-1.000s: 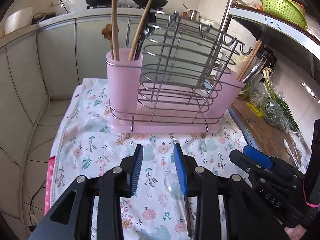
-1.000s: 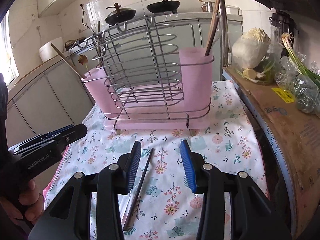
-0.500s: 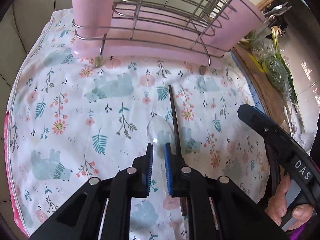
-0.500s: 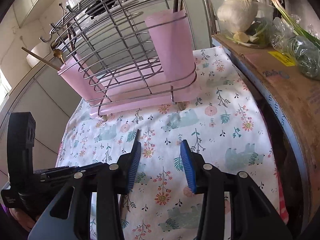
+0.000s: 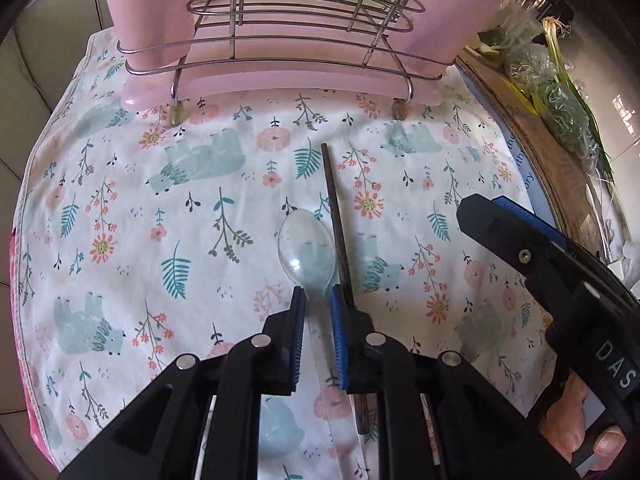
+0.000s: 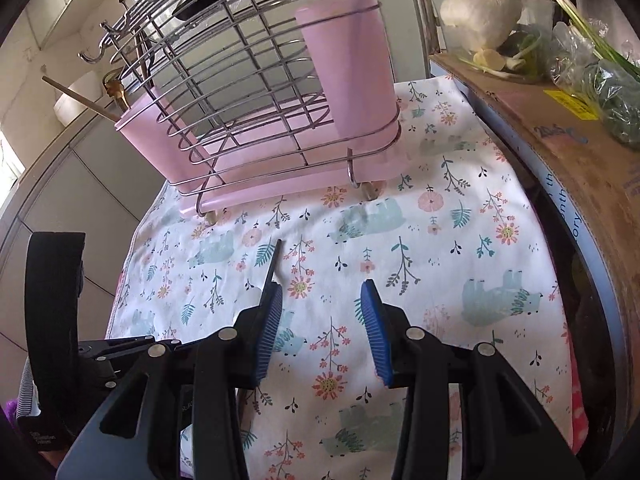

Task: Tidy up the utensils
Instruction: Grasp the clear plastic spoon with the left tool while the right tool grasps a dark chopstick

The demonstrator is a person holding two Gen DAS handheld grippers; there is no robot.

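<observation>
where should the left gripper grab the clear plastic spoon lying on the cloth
By the thin handle just below the bowl, coming from above. The clear spoon lies flat on the cloth, its handle running back between the left gripper fingers, whose jaws are opening. The bowl is wide and rounded; the handle is narrow. A dark chopstick lies close beside it, so stay centred.

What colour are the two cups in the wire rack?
The cups are pale pink; the right wrist view shows them best.
</observation>
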